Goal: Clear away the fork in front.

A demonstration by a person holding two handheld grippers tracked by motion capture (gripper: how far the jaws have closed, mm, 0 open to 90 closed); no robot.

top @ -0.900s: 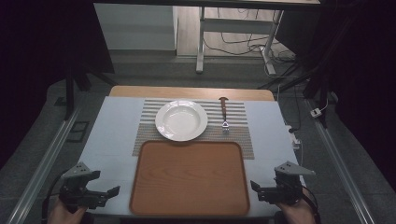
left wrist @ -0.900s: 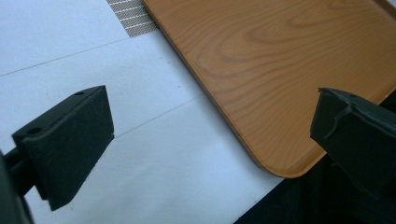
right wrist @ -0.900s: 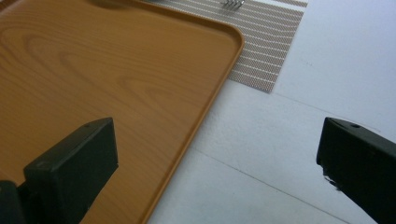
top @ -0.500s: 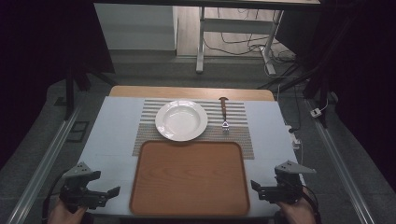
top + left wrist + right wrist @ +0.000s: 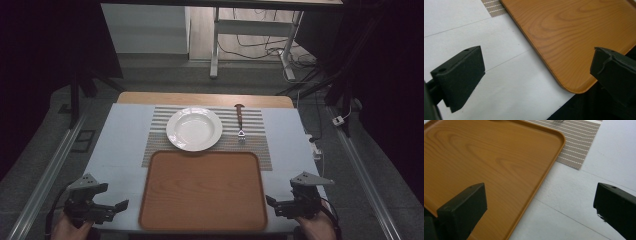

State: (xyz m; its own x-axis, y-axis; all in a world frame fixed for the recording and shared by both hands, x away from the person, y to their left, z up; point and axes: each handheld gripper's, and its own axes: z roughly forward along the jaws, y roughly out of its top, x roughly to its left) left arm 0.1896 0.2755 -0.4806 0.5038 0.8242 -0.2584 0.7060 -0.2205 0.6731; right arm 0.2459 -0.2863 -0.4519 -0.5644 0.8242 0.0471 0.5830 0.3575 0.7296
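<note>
Left tool (image 5: 120,205) and right tool (image 5: 270,201): jaws wide apart, nothing between them, each low at a near corner of the surface (image 5: 117,145). Compared with the earlier high-view frames: no visible shift of either tool, nothing on the surface displaced. Wooden tray (image 5: 202,190) flat between the tools, bare, touched by neither. White plate (image 5: 194,129) on the striped mat (image 5: 260,145) just beyond the tray; fork (image 5: 240,122) beside the plate. Judged: start pose, no grasp begun; tray nearest both tools, likely first target.
</note>
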